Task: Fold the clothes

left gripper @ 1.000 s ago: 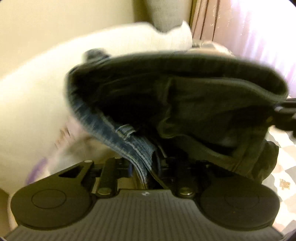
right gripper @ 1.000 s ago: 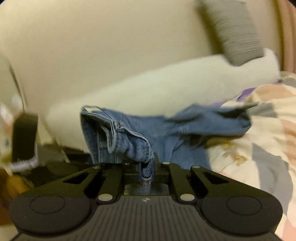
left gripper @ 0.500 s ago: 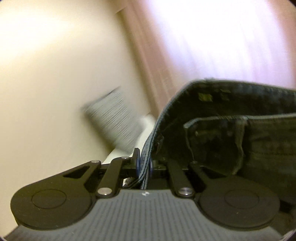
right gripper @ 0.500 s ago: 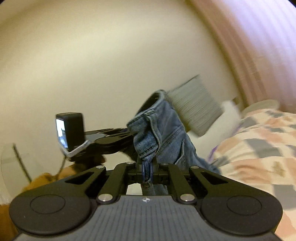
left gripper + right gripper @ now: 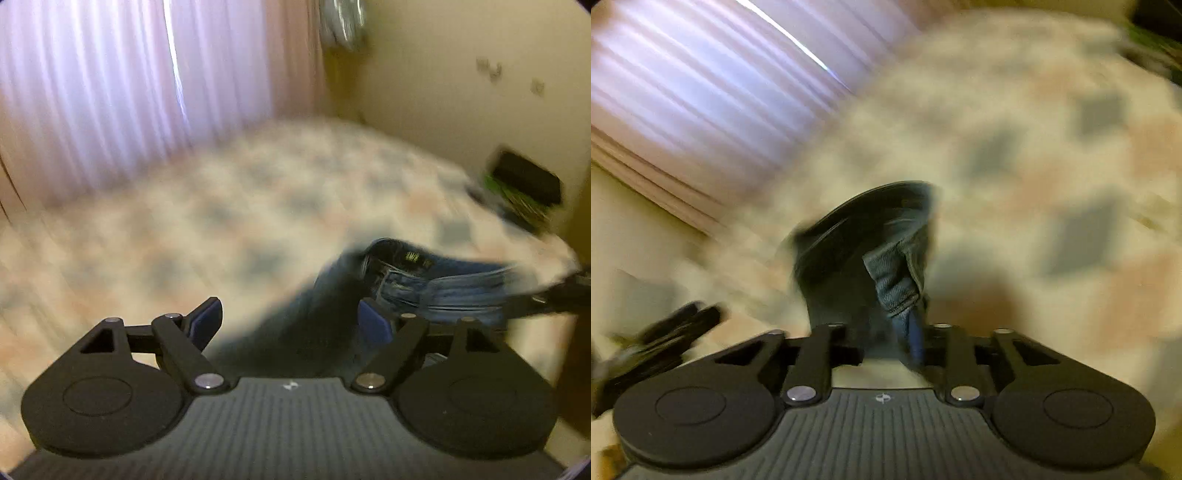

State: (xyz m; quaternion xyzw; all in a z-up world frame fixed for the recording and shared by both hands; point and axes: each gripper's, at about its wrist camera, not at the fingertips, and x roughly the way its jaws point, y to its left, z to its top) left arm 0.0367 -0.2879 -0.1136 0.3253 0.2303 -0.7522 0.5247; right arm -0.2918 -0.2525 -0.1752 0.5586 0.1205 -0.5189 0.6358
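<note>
Left gripper [image 5: 290, 319] gapes wide, blue pads far apart, nothing between them. The jeans [image 5: 424, 284] lie lower right of the left wrist frame on the checked bedspread [image 5: 221, 221], blue denim, waistband mouth open with small labels showing inside, blurred. In the right wrist frame, centre, the right gripper [image 5: 910, 341] is pinched onto a bunched denim fold, dark inner side billowing above. Pink curtain [image 5: 129, 81] glows upper left.

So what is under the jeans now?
The jeans lie on the patterned bedspread, apparently still pinched by the right gripper. The open left gripper holds nothing. Whatever the denim covers is hidden, and blur hides detail.
</note>
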